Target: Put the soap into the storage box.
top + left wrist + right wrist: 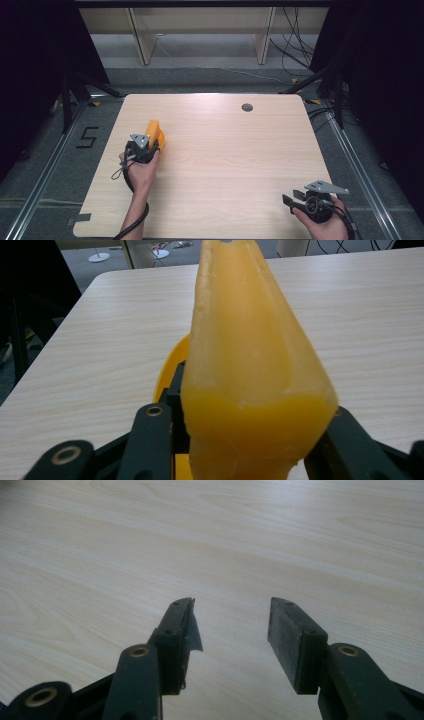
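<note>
Pale wood-grain worktop [225, 165] with rounded corners, a round grey grommet [247, 107] near its far edge. Grey floor [210, 75] all round, marked with a black "5" [87, 137] at left. Light wooden shelving legs [142, 42] beyond. Black cables [295, 45] trailing at far right. Dark tripod legs [70, 95] at far left.

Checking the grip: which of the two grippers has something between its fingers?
The left gripper, clamped on the orange object; the right gripper has open, empty fingers.
</note>
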`<state>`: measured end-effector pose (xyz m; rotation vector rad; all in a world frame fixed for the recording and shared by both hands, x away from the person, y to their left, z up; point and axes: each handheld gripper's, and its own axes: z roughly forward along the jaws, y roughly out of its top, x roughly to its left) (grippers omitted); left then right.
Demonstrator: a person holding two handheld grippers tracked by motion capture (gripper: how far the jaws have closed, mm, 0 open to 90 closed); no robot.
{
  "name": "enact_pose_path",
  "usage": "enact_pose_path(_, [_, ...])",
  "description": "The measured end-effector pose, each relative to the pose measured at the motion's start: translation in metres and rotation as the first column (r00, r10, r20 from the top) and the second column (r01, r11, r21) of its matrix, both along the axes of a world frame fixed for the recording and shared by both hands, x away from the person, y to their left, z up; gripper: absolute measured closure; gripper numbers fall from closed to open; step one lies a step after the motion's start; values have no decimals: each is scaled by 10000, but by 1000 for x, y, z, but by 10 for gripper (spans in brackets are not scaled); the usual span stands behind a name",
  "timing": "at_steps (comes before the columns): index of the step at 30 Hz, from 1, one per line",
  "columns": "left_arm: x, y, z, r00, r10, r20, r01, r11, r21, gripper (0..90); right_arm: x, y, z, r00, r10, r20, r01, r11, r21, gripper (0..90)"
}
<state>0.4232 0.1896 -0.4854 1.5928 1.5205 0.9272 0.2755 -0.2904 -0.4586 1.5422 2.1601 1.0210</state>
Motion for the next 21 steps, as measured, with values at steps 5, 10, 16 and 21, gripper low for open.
enact_pose_path(5, [2,1,-5,9999,27,-151,-28,9999,-97,603,0,0,1,10000,-42,28,43,9999,-132,532])
enact_pose_path(10, [3,3,-8,9997,-58,-224,54,9998,-187,602,0,1,0,10000,-77,-1,77,10000,-37,533])
enact_pose_path(16, [3,3,-8,9996,-112,-249,109,9999,-114,601,0,0,0,10000,-1,57,1,10000,-60,532])
enact_pose_path(21, [3,4,-8,9995,-195,-258,190,9997,-180,594,0,0,0,10000,39,58,-38,9998,-171,533])
